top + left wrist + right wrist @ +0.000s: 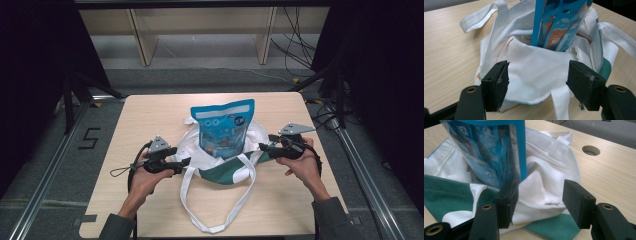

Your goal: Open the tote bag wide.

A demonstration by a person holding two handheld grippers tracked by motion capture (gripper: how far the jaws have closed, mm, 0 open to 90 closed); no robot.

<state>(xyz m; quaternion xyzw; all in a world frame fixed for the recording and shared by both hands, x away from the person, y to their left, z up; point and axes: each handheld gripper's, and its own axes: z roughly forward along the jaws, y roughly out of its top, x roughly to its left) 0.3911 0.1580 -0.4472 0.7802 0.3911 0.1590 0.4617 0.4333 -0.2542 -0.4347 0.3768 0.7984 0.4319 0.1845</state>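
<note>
While the room beyond lies dark, with pale shelving and loose cables on the grey floor behind, the light wooden surface (150,112) takes up the middle of the high view. It has rounded corners, and a round hole (591,150) is cut through it, seen in the right gripper view.

At its centre lies a white tote bag (210,152) with a green panel, slumped open and rumpled; one long white strap (215,227) loops toward the person's edge. A blue snack pouch (223,127) stands upright inside the bag's mouth, its top well above the cloth.

The person's forearms come in from the bottom, spread apart and angled inward, so that the two tools face each other across the bag. The left hand (145,177) grips the left hand-held gripper (186,161) at the bag's left rim; in the left gripper view its jaws stand wide apart, with the white cloth rim lying between and beneath them, and neither pad clearly presses it. The right hand (300,167) holds the right hand-held gripper (262,146) at the bag's right rim. Its jaws are also spread, the white fold and green panel lying between them, with the pouch just beyond the left jaw.
</note>
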